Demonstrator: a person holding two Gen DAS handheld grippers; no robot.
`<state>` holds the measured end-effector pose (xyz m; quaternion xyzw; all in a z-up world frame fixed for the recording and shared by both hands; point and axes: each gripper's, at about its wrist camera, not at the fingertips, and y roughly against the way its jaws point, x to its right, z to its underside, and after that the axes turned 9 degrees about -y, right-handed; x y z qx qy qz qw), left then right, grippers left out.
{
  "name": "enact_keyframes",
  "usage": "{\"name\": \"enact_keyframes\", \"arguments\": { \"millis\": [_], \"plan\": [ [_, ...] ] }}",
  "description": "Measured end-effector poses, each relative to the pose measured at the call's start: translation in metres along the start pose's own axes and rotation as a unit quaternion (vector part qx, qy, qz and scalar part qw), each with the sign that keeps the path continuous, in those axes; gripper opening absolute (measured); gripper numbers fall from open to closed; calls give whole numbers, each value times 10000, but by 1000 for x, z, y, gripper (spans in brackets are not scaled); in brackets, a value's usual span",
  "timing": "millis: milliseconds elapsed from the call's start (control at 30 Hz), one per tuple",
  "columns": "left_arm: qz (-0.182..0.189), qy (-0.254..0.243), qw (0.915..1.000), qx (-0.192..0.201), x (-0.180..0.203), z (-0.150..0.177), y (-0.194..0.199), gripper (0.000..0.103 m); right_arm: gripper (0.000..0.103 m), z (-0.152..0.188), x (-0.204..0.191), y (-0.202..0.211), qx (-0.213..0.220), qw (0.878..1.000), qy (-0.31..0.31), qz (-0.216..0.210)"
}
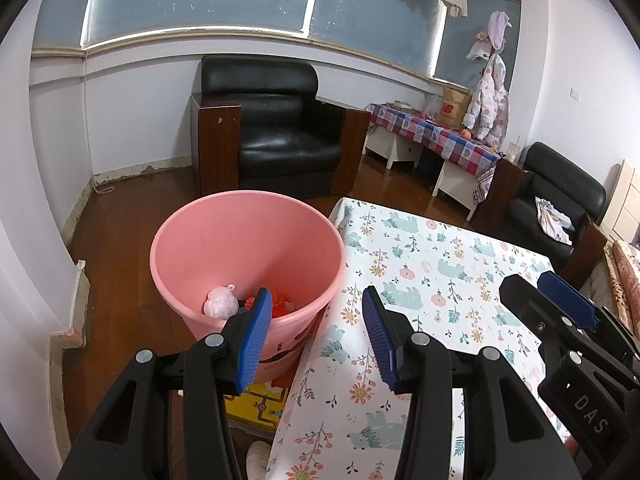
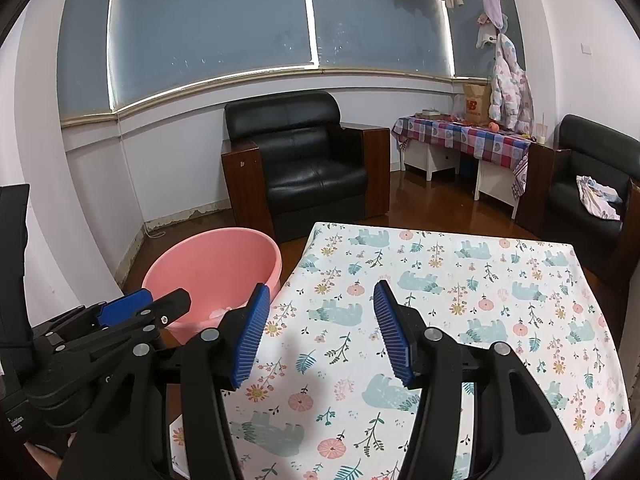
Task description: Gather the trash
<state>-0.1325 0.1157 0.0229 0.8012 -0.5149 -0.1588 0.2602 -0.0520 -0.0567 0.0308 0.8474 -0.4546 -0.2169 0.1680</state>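
Left tongs (image 1: 316,328) held released, nothing between pads, straddling gap between bin and worktop. Right tongs (image 2: 318,330) likewise released, poised over worktop (image 2: 460,280), found bare of trash. Pink bin (image 1: 248,240) kept ahead-left of both; trash (image 1: 224,300) seen at bottom, judged collected.

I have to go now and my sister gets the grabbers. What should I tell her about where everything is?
Left gripper: open, holding nothing, at the table's edge next to the bin.
Right gripper: open, holding nothing, over the table.
Pink bin: on the floor, right beside the table. Inside it lie a pale pink crumpled piece and some red-orange bits.
Done: those pieces are already in the bin.
Left: no trash shows on the flowery cloth in either view, so check the near edge and the floor, which the cameras do not cover.
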Motion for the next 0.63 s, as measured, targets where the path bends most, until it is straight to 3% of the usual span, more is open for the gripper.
{"name": "enact_keyframes", "arguments": {
  "millis": [633],
  "plan": [
    [4, 11, 9999, -153, 7, 1, -13, 47, 55, 1, 4, -9, -106, 9999, -79, 28]
  ]
}}
